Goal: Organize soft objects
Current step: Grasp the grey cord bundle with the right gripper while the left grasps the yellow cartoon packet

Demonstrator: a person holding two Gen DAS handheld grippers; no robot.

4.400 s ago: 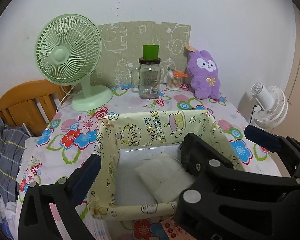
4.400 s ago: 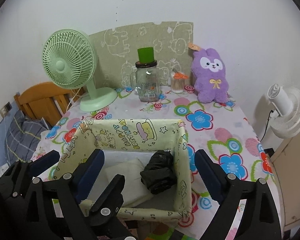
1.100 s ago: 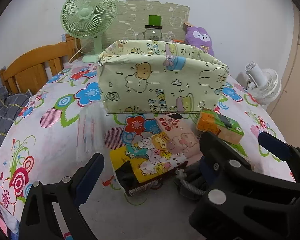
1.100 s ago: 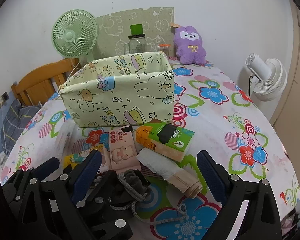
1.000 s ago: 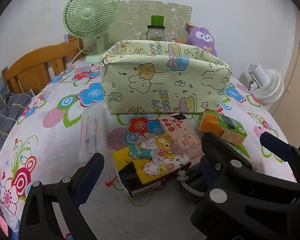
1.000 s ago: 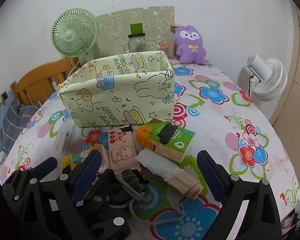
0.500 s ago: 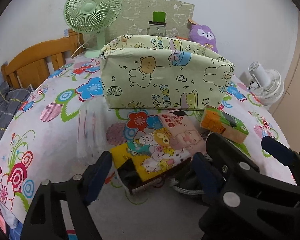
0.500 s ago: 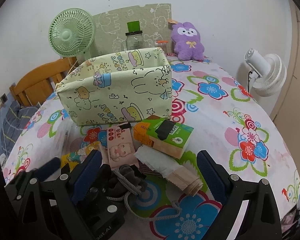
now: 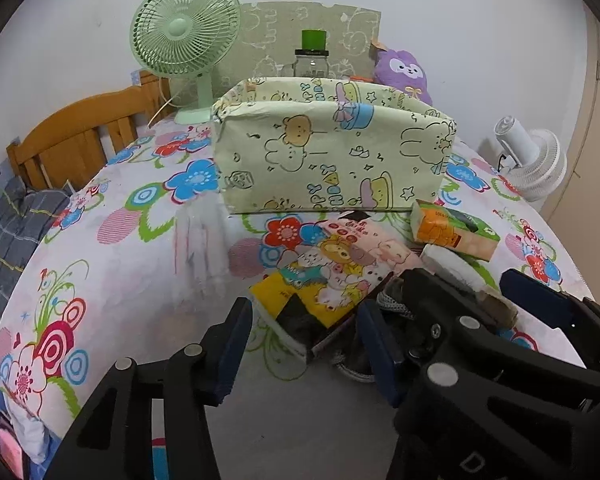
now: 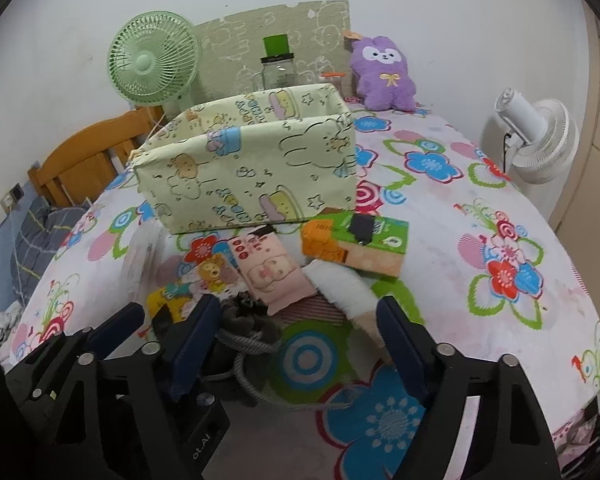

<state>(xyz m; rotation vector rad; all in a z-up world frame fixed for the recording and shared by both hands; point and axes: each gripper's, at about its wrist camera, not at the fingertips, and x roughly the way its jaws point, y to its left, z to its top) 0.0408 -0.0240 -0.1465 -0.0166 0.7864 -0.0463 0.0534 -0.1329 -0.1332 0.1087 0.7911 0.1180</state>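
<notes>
The pale green cartoon-print storage box (image 9: 332, 160) stands mid-table, and its contents are hidden from here. In front of it lie a yellow cartoon tissue packet (image 9: 320, 280), a pink packet (image 10: 268, 272), an orange-green tissue pack (image 10: 356, 244), a white cloth roll (image 10: 340, 288) and a dark grey drawstring pouch (image 10: 244, 328). My left gripper (image 9: 300, 344) is closing, with the yellow packet's near corner between its fingers but not pinched. My right gripper (image 10: 296, 332) is also closing, and it straddles the pouch, its cord and the roll's near end.
At the back stand a green desk fan (image 9: 184, 36), a glass jar (image 9: 312, 60) and a purple plush (image 10: 384, 76). A clear plastic bag (image 9: 200, 240) lies left of the packets. A white fan (image 10: 540, 140) stands off the right edge and a wooden headboard (image 9: 80, 136) off the left.
Both grippers' jaws have narrowed around the pile in front of the box, the left more than the right. The objects have not moved.
</notes>
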